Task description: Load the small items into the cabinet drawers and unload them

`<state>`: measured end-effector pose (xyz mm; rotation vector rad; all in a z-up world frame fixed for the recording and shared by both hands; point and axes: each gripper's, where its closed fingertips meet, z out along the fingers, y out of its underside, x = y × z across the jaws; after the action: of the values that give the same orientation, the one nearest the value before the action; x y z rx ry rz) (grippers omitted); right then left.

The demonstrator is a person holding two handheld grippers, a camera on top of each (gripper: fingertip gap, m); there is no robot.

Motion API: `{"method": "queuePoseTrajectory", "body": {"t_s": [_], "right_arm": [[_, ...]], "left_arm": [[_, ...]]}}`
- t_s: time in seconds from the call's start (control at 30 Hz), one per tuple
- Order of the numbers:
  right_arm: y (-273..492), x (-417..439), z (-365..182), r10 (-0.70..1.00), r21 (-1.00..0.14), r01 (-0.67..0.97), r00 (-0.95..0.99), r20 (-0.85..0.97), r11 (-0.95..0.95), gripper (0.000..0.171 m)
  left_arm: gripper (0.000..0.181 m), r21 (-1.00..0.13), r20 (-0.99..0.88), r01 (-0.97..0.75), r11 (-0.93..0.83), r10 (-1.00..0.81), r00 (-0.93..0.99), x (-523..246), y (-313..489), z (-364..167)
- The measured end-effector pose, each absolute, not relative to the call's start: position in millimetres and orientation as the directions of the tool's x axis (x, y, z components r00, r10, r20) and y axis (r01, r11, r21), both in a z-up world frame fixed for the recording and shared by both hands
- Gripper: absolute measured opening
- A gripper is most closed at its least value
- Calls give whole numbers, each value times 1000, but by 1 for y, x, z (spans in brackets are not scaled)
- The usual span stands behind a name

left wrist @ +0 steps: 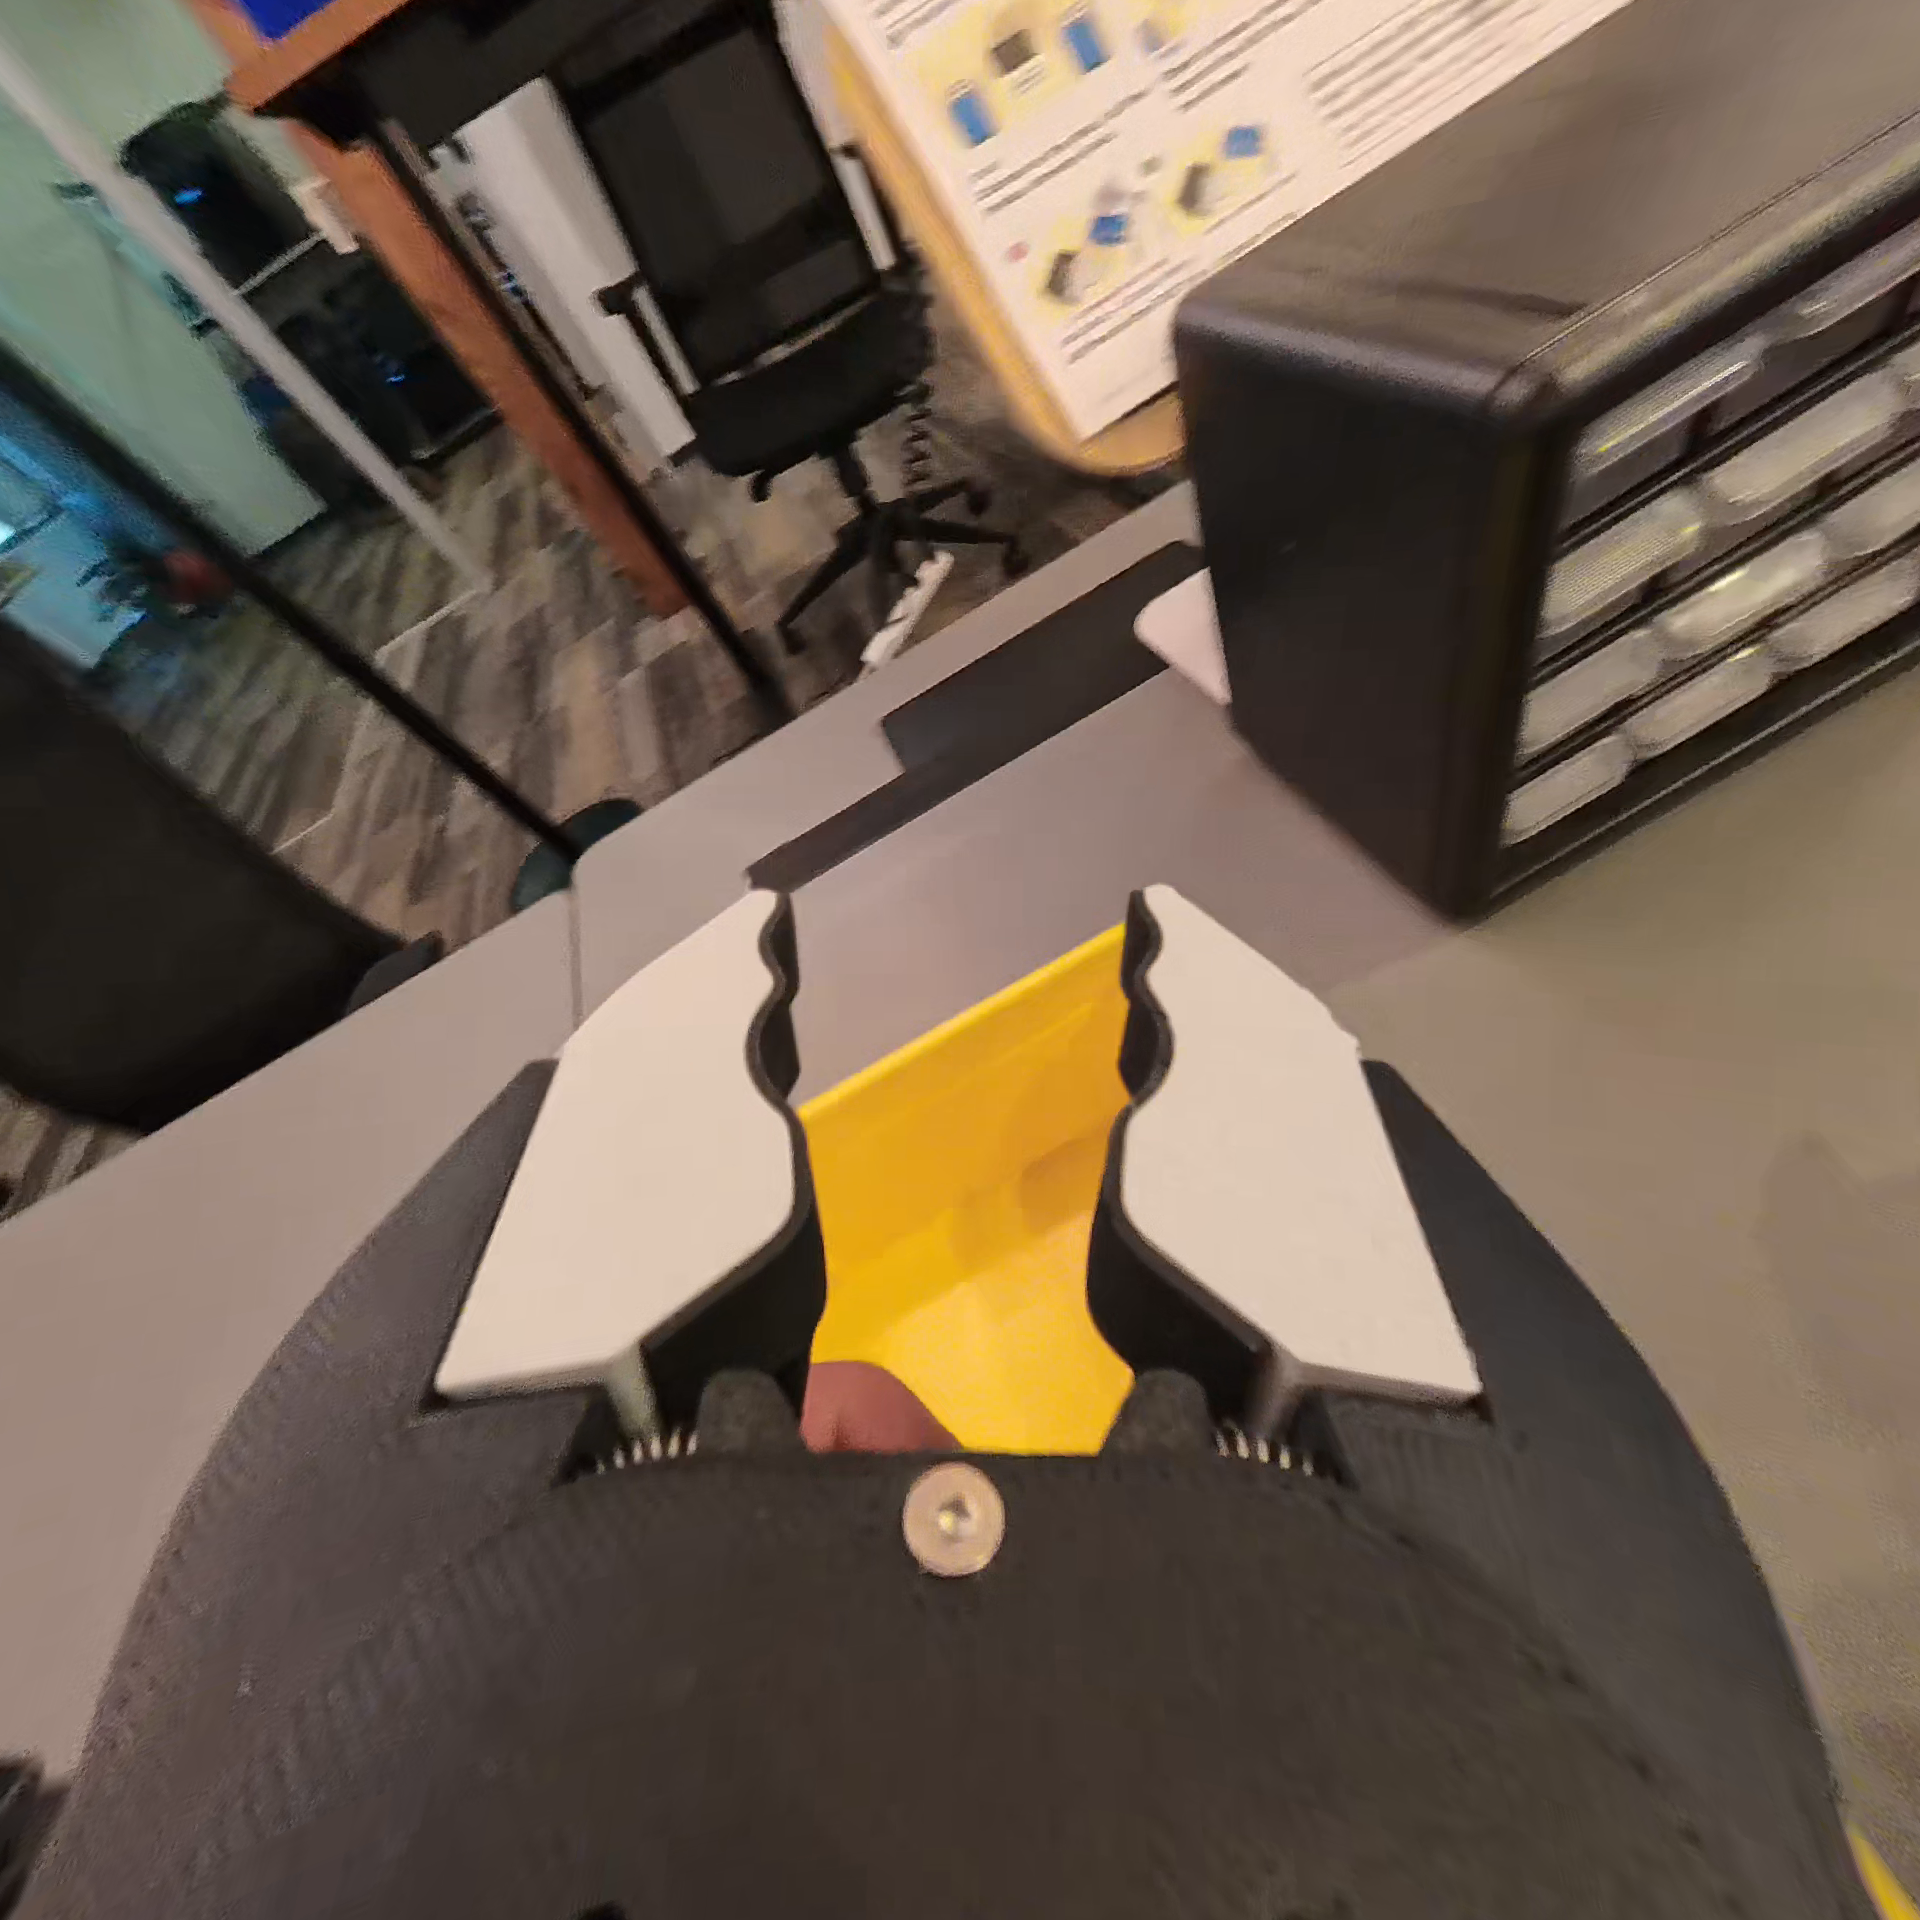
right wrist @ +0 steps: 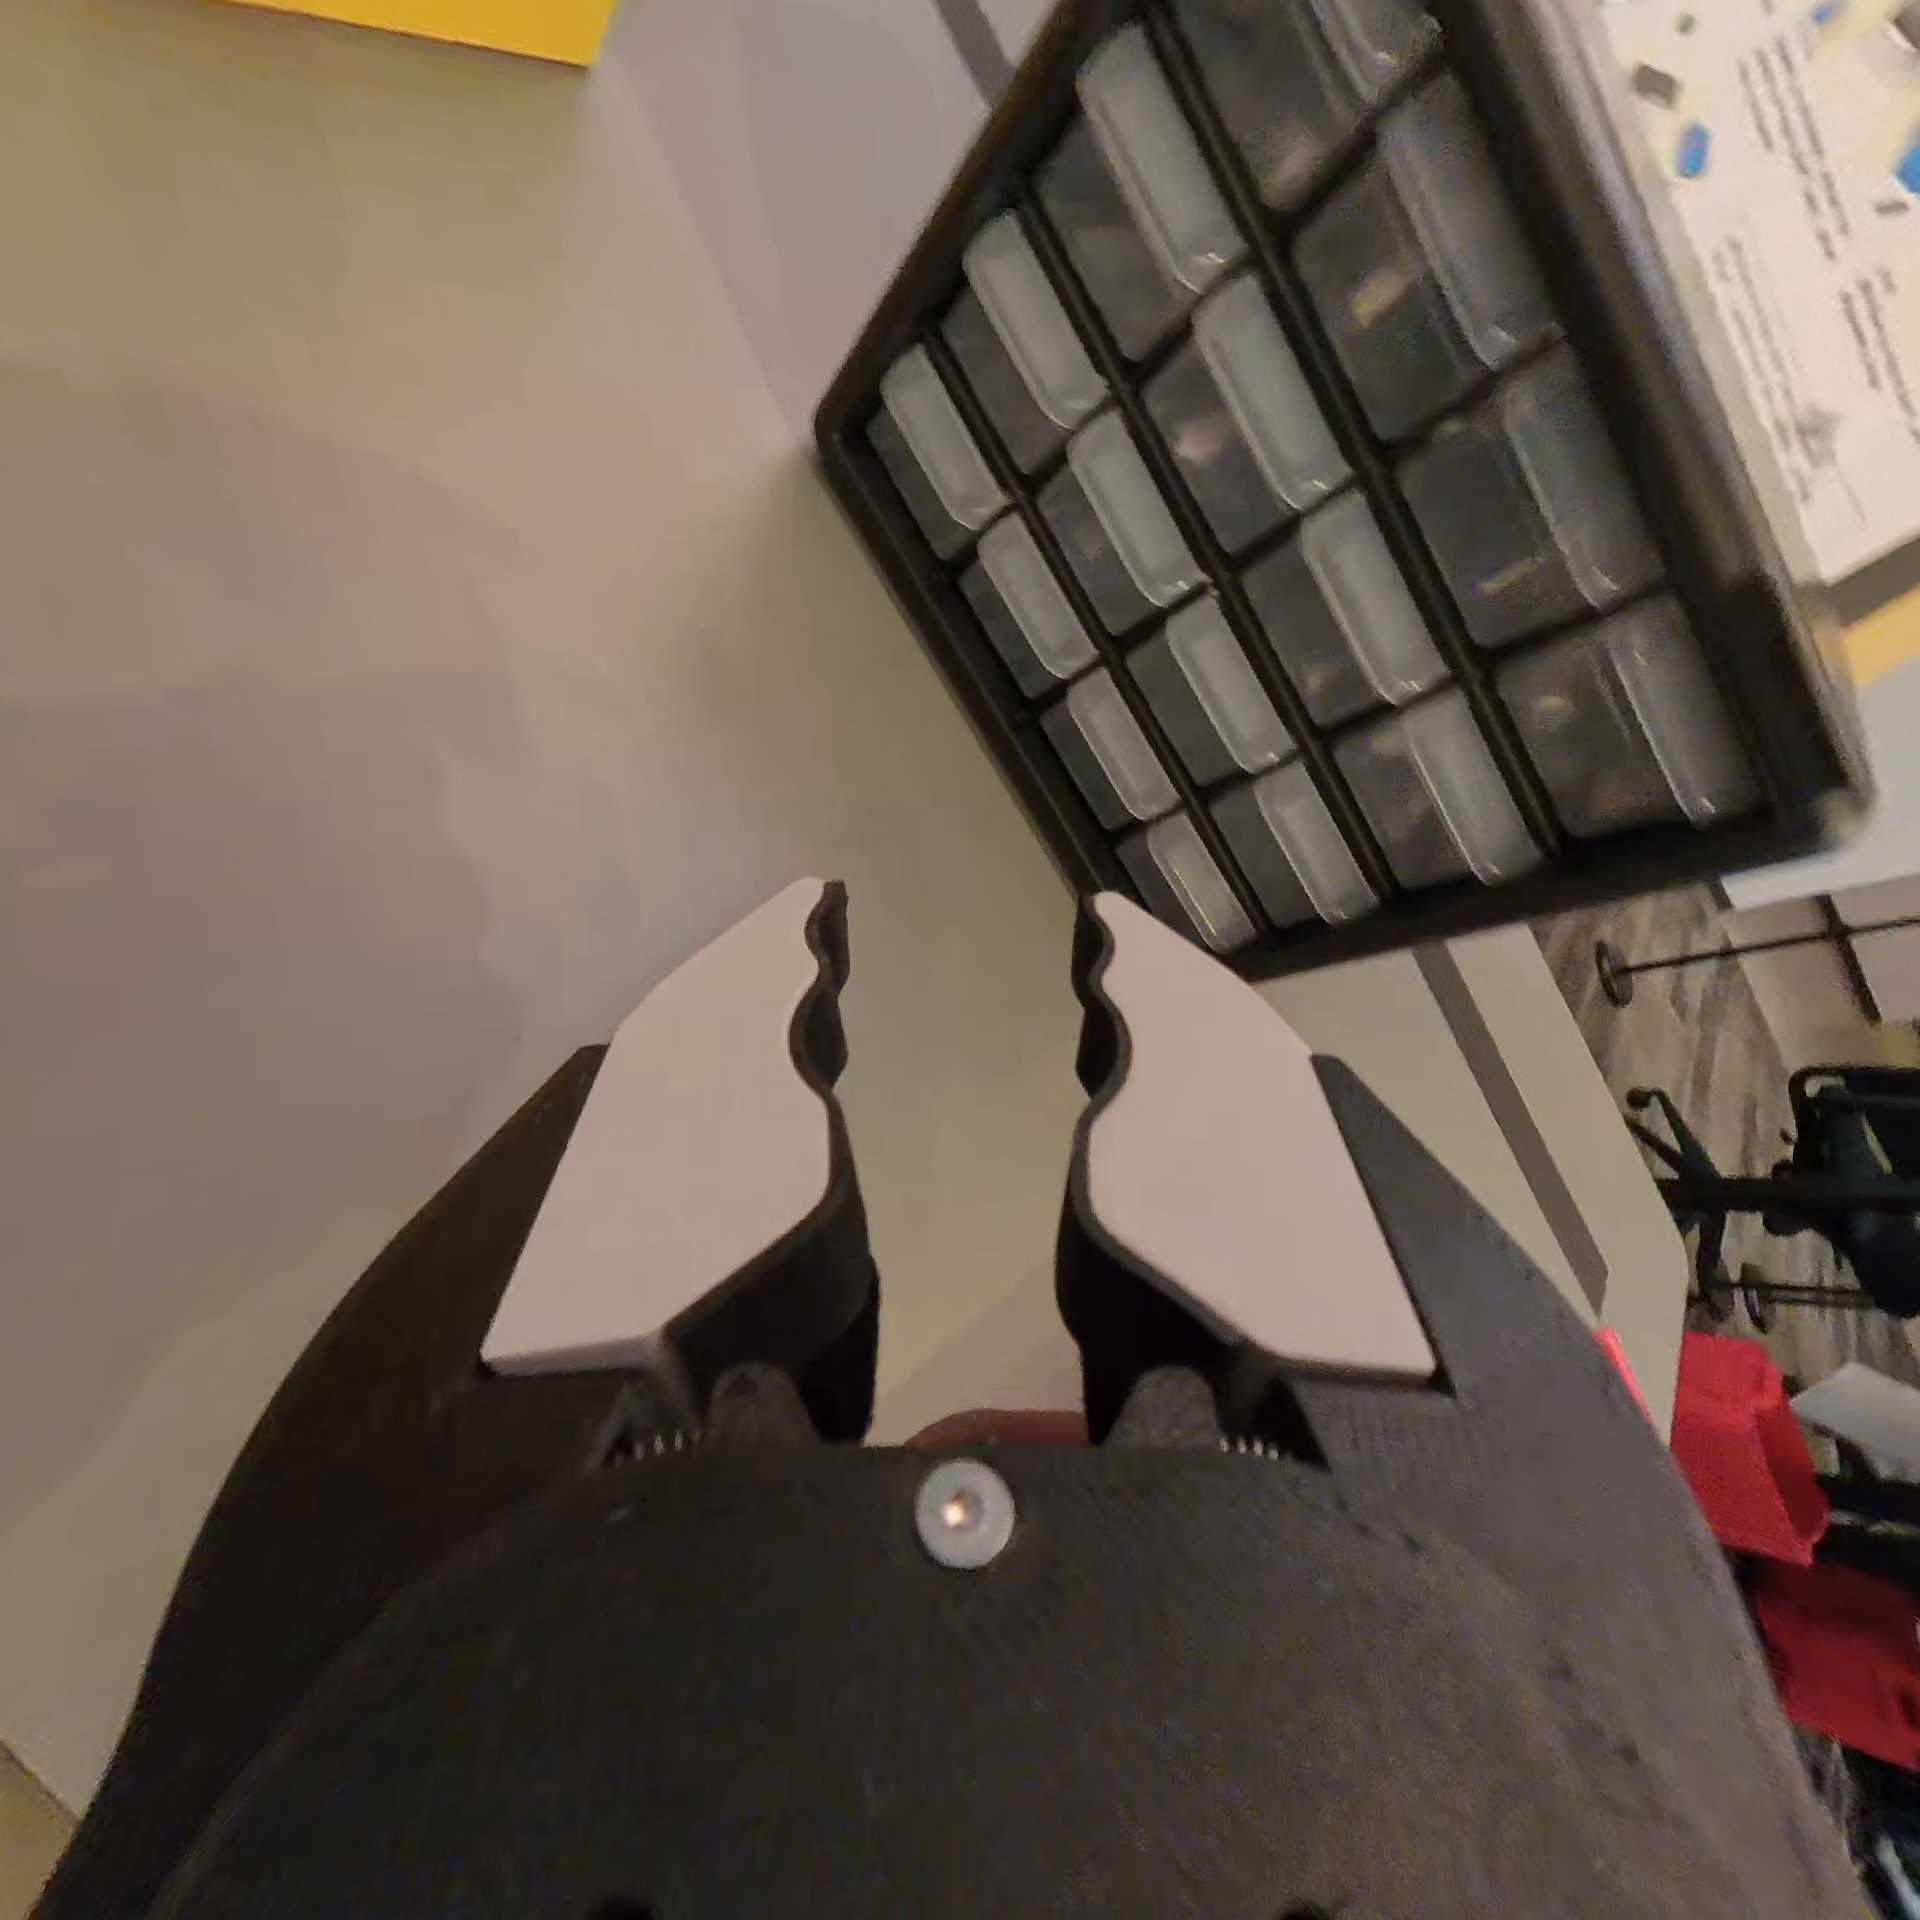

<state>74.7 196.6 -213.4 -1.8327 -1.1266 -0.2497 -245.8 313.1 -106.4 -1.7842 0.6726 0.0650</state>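
A black cabinet point(left wrist: 1455, 582) with several clear plastic drawers stands on the grey table point(left wrist: 1558, 1091), at the right in the left wrist view. In the right wrist view the cabinet point(right wrist: 1351, 499) faces me at the upper right, all drawers shut, small items dimly visible inside some. My left gripper point(left wrist: 961, 909) is open and empty, held above a yellow bin point(left wrist: 977, 1195) whose inside shows between the fingers. My right gripper point(right wrist: 961, 904) is open and empty above bare table, just below the cabinet's lower left corner.
A yellow edge point(right wrist: 447, 26) shows at the top left of the right wrist view. A white poster point(left wrist: 1122, 156) stands behind the cabinet. An office chair point(left wrist: 810, 343) and a wooden desk stand on the floor beyond the table's far edge. Red items point(right wrist: 1787, 1455) lie past the table's right edge. The tips of one gripper are about 35 centimeters away from the tips of the other. To the cabinet point(right wrist: 1351, 499): right tips about 15 centimeters, left tips about 30 centimeters.
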Motion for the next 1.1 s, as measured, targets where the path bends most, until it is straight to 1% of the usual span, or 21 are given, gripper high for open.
{"method": "queuePoseTrajectory", "body": {"t_s": [0.03,0.13,0.2,0.27,0.33,0.43,0.5,0.57,0.67,0.73,0.8,0.83,0.9,0.93,1.0,1.1], "right_arm": [[197,83,-210,571,-621,769,581,580,-151,41],[197,117,-196,468,-666,725,657,591,-176,43],[197,149,-185,373,-694,689,712,595,-207,46],[193,184,-164,264,-725,655,753,602,-215,46],[185,222,-142,155,-747,624,781,605,-229,47],[168,288,-121,10,-771,571,805,593,-281,45],[152,336,-116,-81,-783,524,812,578,-335,47],[132,382,-115,-166,-751,516,768,619,-412,51],[101,445,-132,-232,-669,482,686,690,-566,53],[87,475,-160,-228,-656,388,723,652,-648,58],[74,498,-192,-227,-640,272,778,586,-719,60],[70,505,-200,-247,-661,237,797,552,-712,60],[66,513,-211,-277,-705,163,841,465,-690,59],[64,516,-219,-276,-702,133,856,437,-699,60],[59,517,-237,-242,-662,96,884,401,-744,64],[63,509,-246,-213,-686,74,922,324,-724,52]], "left_arm": [[59,-865,-382,-470,-178,-374,845,-262,307,-110],[61,-829,-412,-489,-270,-295,862,-311,289,-130],[62,-836,-375,-450,-315,-271,887,-332,277,-140],[63,-822,-385,-444,-356,-228,894,-354,268,-148],[63,-836,-345,-403,-374,-213,914,-367,259,-154],[73,-815,-298,-357,-457,-198,934,-387,249,-172],[75,-820,-275,-322,-473,-168,947,-397,244,-179],[76,-833,-223,-267,-485,-146,964,-401,238,-185],[76,-801,-195,-245,-546,-149,969,-407,230,-207],[74,-761,-206,-259,-595,-157,966,-413,224,-224],[68,-749,-197,-248,-614,-151,969,-416,219,-232],[58,-747,-191,-241,-620,-148,970,-417,216,-232],[51,-731,-236,-264,-629,-130,963,-424,213,-231],[47,-722,-252,-272,-637,-124,960,-427,211,-231],[44,-688,-254,-275,-672,-131,958,-431,208,-241],[42,-616,-232,-254,-746,-136,963,-437,202,-265]]}}
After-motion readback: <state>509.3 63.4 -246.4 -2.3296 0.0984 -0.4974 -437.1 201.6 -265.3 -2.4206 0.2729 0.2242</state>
